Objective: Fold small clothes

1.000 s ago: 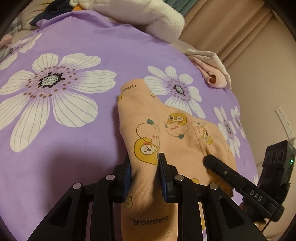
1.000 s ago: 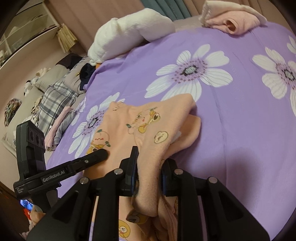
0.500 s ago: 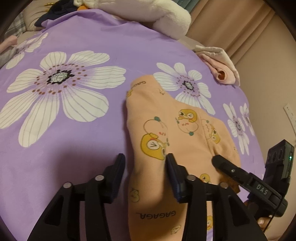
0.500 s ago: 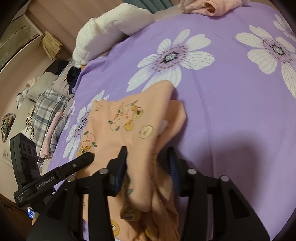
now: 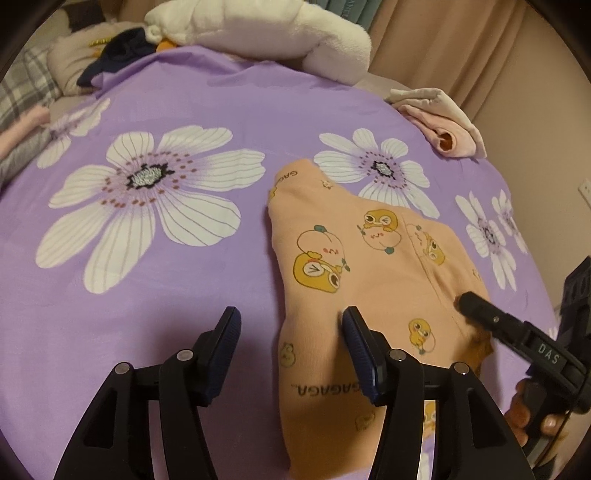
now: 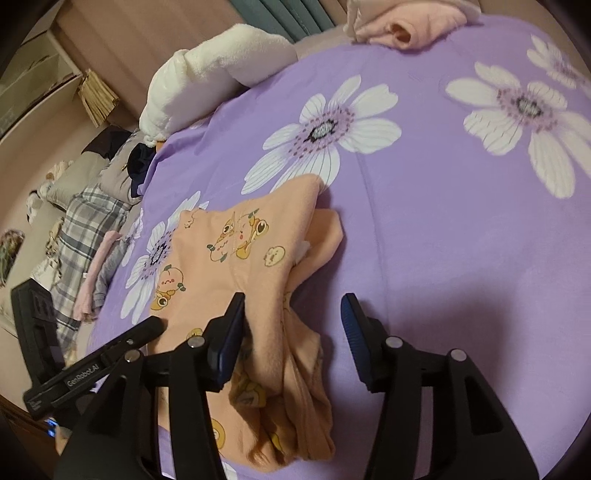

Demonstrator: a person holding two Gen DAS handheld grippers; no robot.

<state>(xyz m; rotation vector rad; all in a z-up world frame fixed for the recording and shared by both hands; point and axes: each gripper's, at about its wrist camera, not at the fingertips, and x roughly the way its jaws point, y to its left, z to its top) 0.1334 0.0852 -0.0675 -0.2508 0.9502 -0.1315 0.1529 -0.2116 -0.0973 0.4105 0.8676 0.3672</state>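
Note:
A peach child's garment [image 5: 373, 258] with cartoon duck prints lies folded on the purple flowered bedspread [image 5: 155, 280]. My left gripper [image 5: 291, 325] hovers low over its near left edge. Its jaws are opening, the cloth's edge lies loose between them, and the pads do not press on it. In the right wrist view the same garment [image 6: 236, 258] is bunched at its near end. My right gripper [image 6: 293, 314] stands over that bunched part with jaws opening; its left pad [image 6: 232, 325] brushes the cloth and the right pad is apart. Each view shows the other gripper's finger [image 5: 480, 308] [image 6: 122, 343] alongside.
A white plush blanket [image 5: 266, 33] lies at the far edge of the bed. A folded pink garment [image 5: 443, 125] sits at the far right corner. Plaid and dark clothes [image 6: 85, 218] are piled off the left side. Beige curtains [image 5: 461, 44] hang behind.
Both grippers were shut on the peach garment; their jaws have since spread wide and let it go. The cloth has settled flatter on the bedspread.

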